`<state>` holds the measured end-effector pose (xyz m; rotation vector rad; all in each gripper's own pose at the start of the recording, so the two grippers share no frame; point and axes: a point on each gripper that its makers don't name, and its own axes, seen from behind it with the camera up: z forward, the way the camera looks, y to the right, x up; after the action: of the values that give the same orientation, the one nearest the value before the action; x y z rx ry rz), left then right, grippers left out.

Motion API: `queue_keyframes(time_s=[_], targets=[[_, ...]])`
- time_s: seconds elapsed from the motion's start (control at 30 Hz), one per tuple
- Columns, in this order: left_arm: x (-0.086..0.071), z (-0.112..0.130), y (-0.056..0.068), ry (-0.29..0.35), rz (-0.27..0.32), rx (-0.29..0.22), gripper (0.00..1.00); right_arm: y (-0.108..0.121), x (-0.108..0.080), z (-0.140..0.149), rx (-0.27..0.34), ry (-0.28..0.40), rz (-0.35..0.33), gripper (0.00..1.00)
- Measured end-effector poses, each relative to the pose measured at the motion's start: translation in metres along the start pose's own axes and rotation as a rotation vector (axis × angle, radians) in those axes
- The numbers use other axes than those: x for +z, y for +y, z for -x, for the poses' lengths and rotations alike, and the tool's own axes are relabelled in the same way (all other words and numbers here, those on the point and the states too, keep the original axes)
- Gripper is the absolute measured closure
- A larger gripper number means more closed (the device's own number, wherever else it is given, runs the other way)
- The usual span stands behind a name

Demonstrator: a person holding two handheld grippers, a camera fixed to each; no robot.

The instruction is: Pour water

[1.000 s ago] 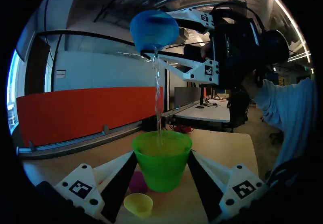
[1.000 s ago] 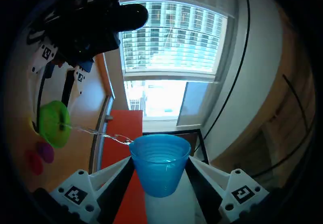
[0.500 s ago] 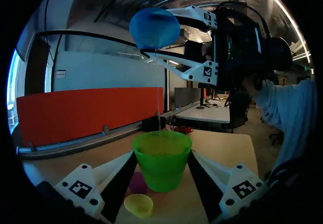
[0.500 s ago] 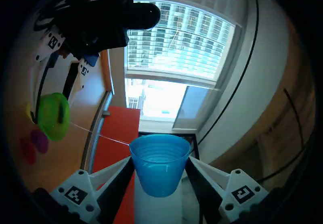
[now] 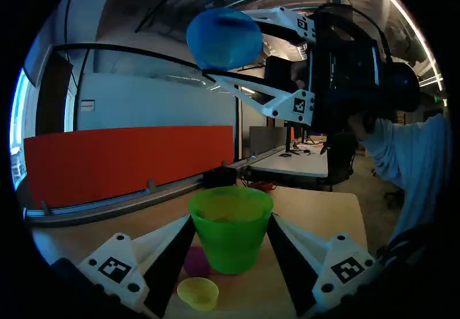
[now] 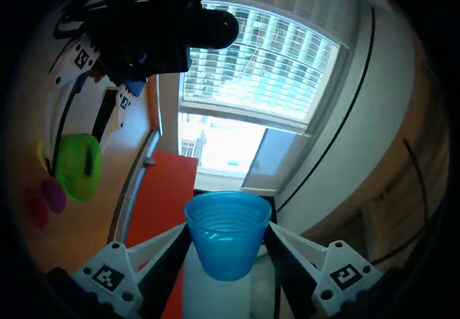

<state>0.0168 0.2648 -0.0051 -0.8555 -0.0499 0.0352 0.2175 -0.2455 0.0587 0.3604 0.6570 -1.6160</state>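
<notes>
I am reading the left gripper (image 5: 231, 221) as closed on a green translucent plastic cup (image 5: 231, 241). Both white fingers, with their black inner pads, are pressing against the tapered, smooth wall from either side. The cup is standing upright between the fingers with its round rim level, and its base is sitting on or just above a pale wooden tabletop (image 5: 322, 210); I cannot tell which. Whether there is liquid inside, I cannot tell either.

Just below the left finger, a small yellow plastic cup (image 5: 198, 292) is resting on the tabletop. A small purple plastic cup (image 5: 197, 260) is lying just beside the base of the green cup.

I am reading the right gripper (image 6: 227, 230) as closed on a blue translucent plastic cup (image 6: 227, 244). Both fingers are bearing on its wall, and the inner surface is showing concentric ribbed rings. In the left gripper view this cup is hanging well above the green cup and apart from it, tipped on its side, with its round mouth turned towards the left gripper.

A person's light ribbed knit sleeve (image 5: 414, 158) is reaching up behind the right gripper's black body. Ahead of the left gripper, a flat orange-red panel (image 5: 115, 158) is running along the far edge of the tabletop. Ahead of the right gripper, white slatted window blinds (image 6: 259, 72) are showing bright.
</notes>
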Motion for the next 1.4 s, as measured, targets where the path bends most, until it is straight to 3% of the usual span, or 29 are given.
queue_keyframes(time_s=[0.17, 0.3, 0.7, 1.03, 1.4], targets=[[0.0, -0.002, -0.001, 0.002, -0.002, -0.001, 0.16, 0.0, 0.001, 0.002, 0.026, -0.004, 0.003, 0.13], [-0.001, -0.002, -0.001, 0.004, -0.005, -0.001, 0.16, -0.003, -0.001, 0.005, 0.118, -0.009, 0.002, 0.13], [-0.005, -0.003, -0.007, 0.007, -0.017, 0.003, 0.16, -0.018, -0.011, 0.008, 0.589, -0.029, -0.04, 0.13], [-0.007, -0.004, -0.009, 0.009, -0.023, 0.01, 0.16, -0.034, -0.021, -0.013, 0.976, -0.026, -0.111, 0.13], [-0.008, -0.009, -0.012, 0.015, -0.034, 0.022, 0.16, -0.04, -0.026, -0.031, 1.453, -0.015, -0.222, 0.13]])
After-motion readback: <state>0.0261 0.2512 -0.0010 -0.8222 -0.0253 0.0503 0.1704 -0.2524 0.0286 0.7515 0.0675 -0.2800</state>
